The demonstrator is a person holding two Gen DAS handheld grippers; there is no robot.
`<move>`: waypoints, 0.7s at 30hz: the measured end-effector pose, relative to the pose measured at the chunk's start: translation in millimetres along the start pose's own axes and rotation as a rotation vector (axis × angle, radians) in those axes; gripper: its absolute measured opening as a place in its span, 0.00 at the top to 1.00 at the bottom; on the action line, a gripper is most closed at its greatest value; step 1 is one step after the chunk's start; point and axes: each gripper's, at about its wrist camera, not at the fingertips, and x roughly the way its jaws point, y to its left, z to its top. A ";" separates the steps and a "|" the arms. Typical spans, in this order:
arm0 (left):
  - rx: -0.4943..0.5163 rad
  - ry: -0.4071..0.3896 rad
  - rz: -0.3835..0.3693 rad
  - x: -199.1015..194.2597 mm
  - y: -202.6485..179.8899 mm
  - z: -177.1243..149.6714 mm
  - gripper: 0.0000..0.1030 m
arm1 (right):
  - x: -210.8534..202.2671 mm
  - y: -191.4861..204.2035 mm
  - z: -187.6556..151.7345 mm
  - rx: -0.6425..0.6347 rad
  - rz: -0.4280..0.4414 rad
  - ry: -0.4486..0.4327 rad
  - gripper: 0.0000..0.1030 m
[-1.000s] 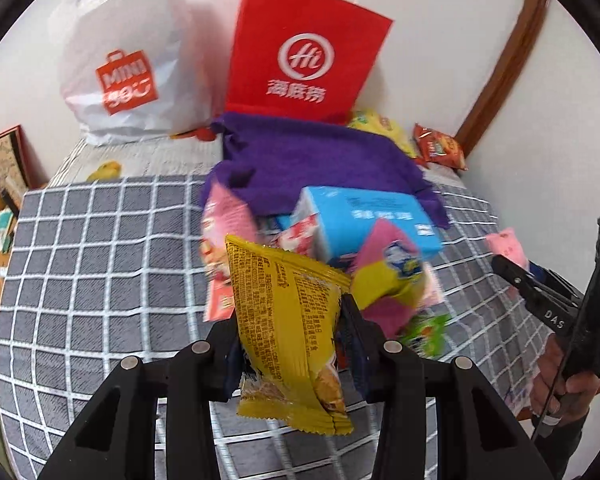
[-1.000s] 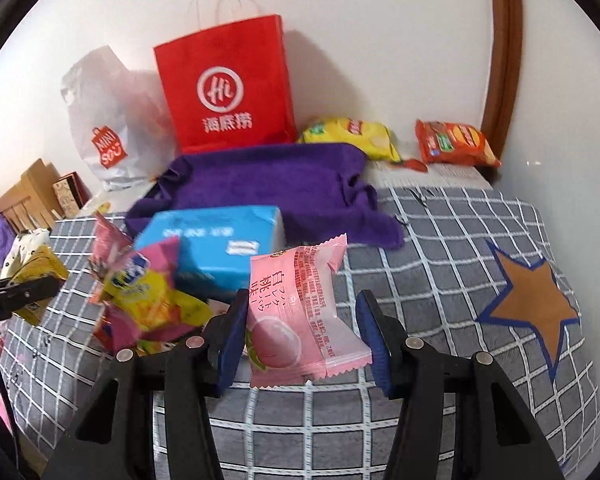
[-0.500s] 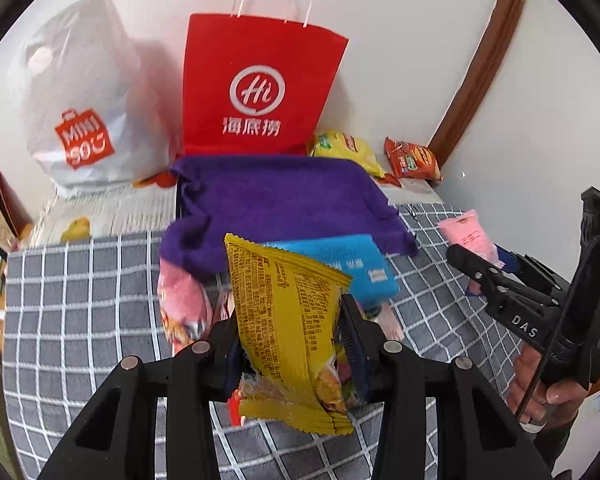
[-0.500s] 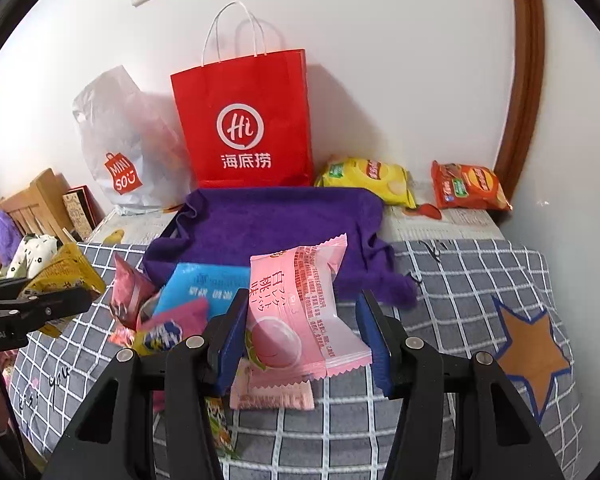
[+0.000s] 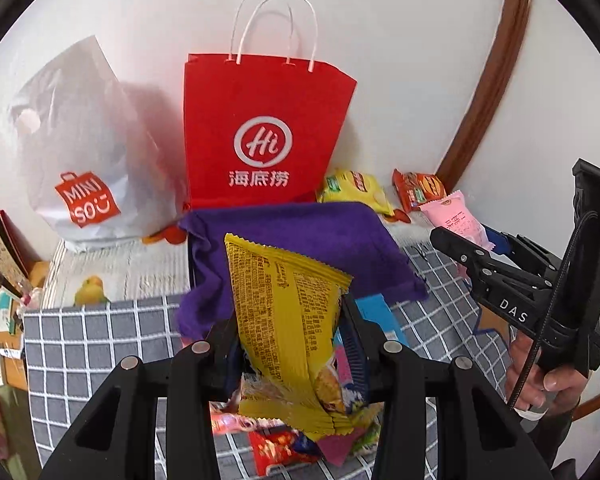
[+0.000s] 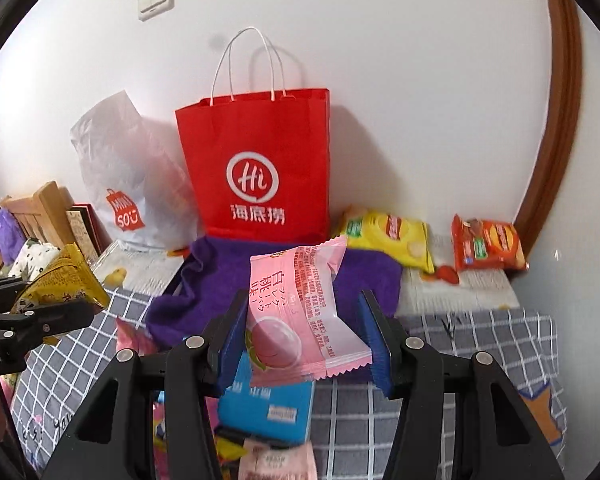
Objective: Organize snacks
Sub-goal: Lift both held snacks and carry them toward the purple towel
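- Tongs, two: your left gripper (image 5: 290, 344) is clamped on one yellow snack packet (image 5: 288, 320); your right gripper (image 6: 302, 336) is clamped on one pink peach packet (image 6: 300, 312). Both packets hang clear of the cloth.
- Bags, two: one red paper bag (image 6: 256, 168) stands upright straight beyond your right tongs, against the wall; one white plastic bag (image 6: 128, 184) leans just to its left.
- Towel, one: a purple towel (image 6: 204, 280) lies between the tongs and the red bag.
- Shelved snacks, two: one yellow chip bag (image 6: 392, 240) and one orange packet (image 6: 486, 246) lie beyond the right tongs, to the right of the red bag.
- Loose pile: one blue box (image 6: 268, 408) sits directly beneath your right tongs on the grey checked cloth (image 6: 480, 332), among several small wrappers too overlapped to count.
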 end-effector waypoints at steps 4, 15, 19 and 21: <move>-0.014 0.005 0.001 8.5 8.6 12.3 0.61 | 11.8 1.7 16.0 -0.007 0.009 -0.006 0.49; -0.038 0.013 0.008 41.1 32.8 48.0 0.61 | 43.7 -0.1 50.3 -0.014 0.030 -0.026 0.49; -0.052 0.026 0.008 57.2 38.6 59.8 0.61 | 59.8 -3.5 54.3 -0.013 0.024 -0.013 0.49; -0.046 0.028 0.006 65.2 39.2 65.4 0.61 | 67.8 -6.2 56.7 -0.012 0.024 -0.007 0.49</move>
